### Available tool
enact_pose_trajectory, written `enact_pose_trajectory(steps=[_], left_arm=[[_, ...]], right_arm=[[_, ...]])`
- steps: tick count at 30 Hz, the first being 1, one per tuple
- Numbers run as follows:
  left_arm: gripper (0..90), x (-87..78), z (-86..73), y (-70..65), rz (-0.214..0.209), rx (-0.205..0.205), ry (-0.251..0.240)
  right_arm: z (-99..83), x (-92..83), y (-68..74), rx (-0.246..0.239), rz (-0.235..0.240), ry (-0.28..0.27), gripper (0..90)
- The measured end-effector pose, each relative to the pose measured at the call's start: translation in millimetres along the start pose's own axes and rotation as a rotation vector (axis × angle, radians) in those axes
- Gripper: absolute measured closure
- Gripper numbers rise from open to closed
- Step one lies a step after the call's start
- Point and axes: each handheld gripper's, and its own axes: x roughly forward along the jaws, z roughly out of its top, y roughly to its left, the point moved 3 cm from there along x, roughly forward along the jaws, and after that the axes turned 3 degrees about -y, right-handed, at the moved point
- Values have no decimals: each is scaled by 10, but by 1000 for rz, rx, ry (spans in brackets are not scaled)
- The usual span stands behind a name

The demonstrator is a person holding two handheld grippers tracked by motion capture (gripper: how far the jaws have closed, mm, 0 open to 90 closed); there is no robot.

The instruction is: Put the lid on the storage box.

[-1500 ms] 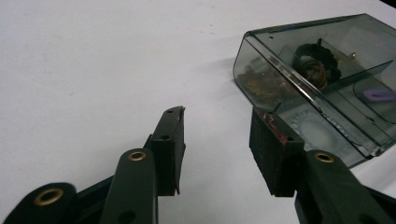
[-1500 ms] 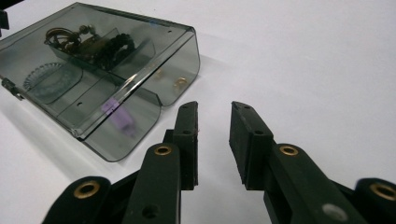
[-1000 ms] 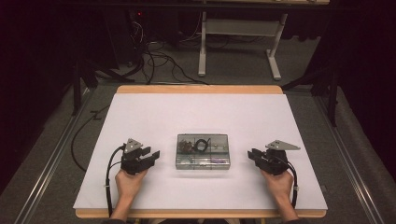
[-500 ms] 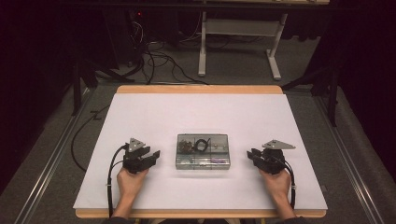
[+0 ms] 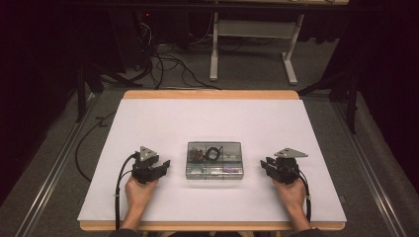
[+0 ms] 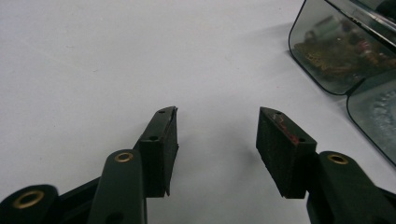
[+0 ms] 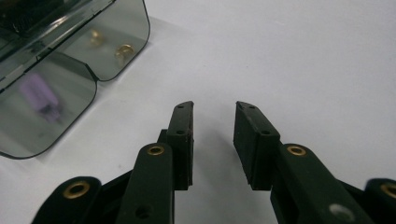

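A smoky clear compartment box (image 5: pixel 215 159) lies shut on the white table top (image 5: pixel 212 123), with small parts inside: a black ring, brown bits and a purple piece. My left gripper (image 5: pixel 164 165) rests left of it, pointing at it, jaws open and just opening, nothing between them. In the left gripper view my left gripper (image 6: pixel 217 128) hovers over bare white surface, the box's corner (image 6: pixel 334 56) ahead at right. My right gripper (image 5: pixel 265 165) sits right of the box, also open and just opening, empty. The right gripper view has my right gripper (image 7: pixel 214 123) beside the box (image 7: pixel 56 88).
The table has a wooden rim (image 5: pixel 212 94) at the far edge. Behind it on the dark floor are black cables (image 5: pixel 163 64) and a white desk frame (image 5: pixel 252 34). Metal rails (image 5: pixel 59 163) run along both sides of the table.
Neither hand has shifted noticeably, and the box lies where it was.
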Motion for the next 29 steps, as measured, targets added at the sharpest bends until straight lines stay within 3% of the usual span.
enact_pose_trajectory(steps=[5,13,29], left_arm=[[476,11,-13,-6,7,5,3],[429,19,-60,-31,6,53,21],[376,14,-73,-40,-9,57,28]], right_arm=[[-14,32,5,-9,-13,14,666],[-23,55,57,-53,-37,20,597],[-32,57,49,-45,-41,15,530]])
